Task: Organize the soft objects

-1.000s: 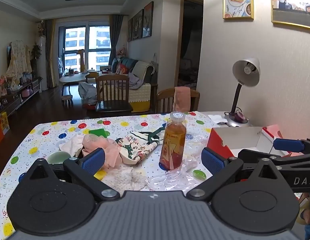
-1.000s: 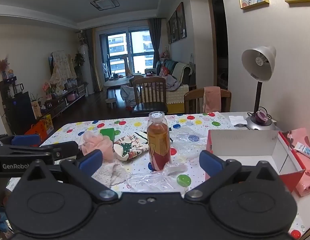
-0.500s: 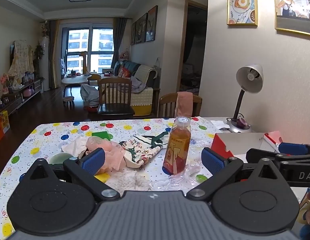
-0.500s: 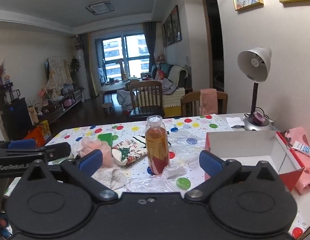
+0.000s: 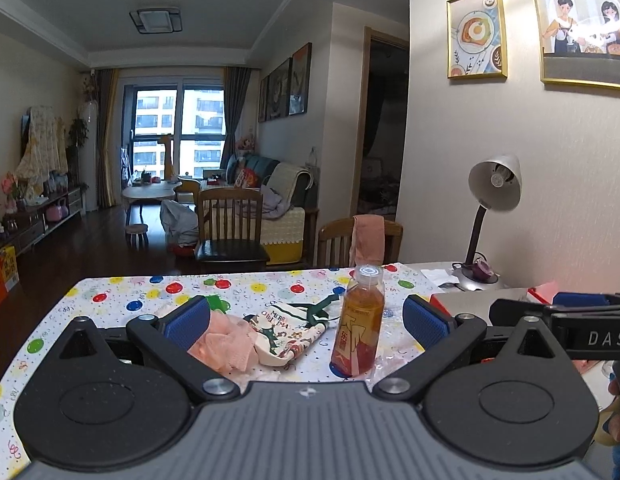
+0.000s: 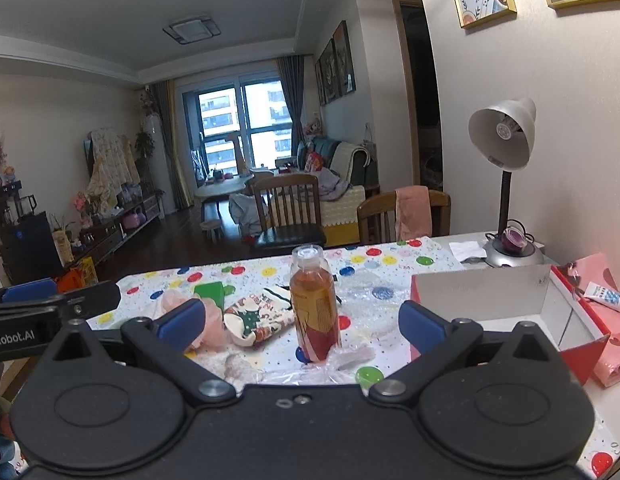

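the table [image 5: 109,292] carries a polka-dot cloth and fills the near part of the room, with a red box [image 6: 490,308], white inside and open at the top, sitting at its right end. just behind the box a desk lamp [image 6: 504,140] stands against the wall. both tools hang above the near edge of the table, side by side and level: the left gripper [image 5: 305,320] has its blue pads spread wide with nothing between them, and the right gripper [image 6: 299,322] is spread just as wide and empty. a bottle of amber drink [image 6: 314,304] stands upright near the middle of the cloth, on a sheet of crinkled clear plastic [image 6: 342,360]. the soft things lie in a loose heap to the left of the bottle: a christmas-print fabric piece [image 6: 261,316] closest to it, a pink ruffled cloth [image 5: 225,344] touching that on the left, and a white fuzzy cloth [image 6: 239,366] nearer the table's front edge. a small green item [image 6: 209,292] lies behind the heap.
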A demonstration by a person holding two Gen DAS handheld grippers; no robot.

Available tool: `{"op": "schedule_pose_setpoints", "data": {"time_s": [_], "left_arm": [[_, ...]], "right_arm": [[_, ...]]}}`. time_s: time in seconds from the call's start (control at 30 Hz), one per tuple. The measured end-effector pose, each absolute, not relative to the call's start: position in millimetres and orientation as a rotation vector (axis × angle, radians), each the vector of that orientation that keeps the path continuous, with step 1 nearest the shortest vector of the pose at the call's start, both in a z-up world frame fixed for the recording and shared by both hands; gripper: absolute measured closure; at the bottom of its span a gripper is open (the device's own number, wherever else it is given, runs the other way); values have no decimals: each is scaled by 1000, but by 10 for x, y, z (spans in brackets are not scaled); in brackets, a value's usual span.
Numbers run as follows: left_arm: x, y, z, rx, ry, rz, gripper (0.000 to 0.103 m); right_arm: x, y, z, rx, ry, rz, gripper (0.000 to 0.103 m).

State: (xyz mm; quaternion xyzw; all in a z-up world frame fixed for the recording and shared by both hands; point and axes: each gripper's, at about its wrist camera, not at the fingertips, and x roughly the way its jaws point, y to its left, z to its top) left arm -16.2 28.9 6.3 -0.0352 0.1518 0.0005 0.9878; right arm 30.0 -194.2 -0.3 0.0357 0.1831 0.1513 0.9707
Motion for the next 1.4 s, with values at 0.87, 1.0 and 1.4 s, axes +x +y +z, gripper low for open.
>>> {"op": "schedule_pose_setpoints", "data": {"time_s": [0.87,1.0,1.4], "left_arm": [[-207,339,98,-49,278,20,0],[-206,327,101,-47,278,20,0],[-207,283,90,-43,281,18,0]], "right_arm": [[300,-1776,78,10,344,377,0],[300,-1773,80,8,341,373,0],[293,-1818,66,6,344,364,0]]}}
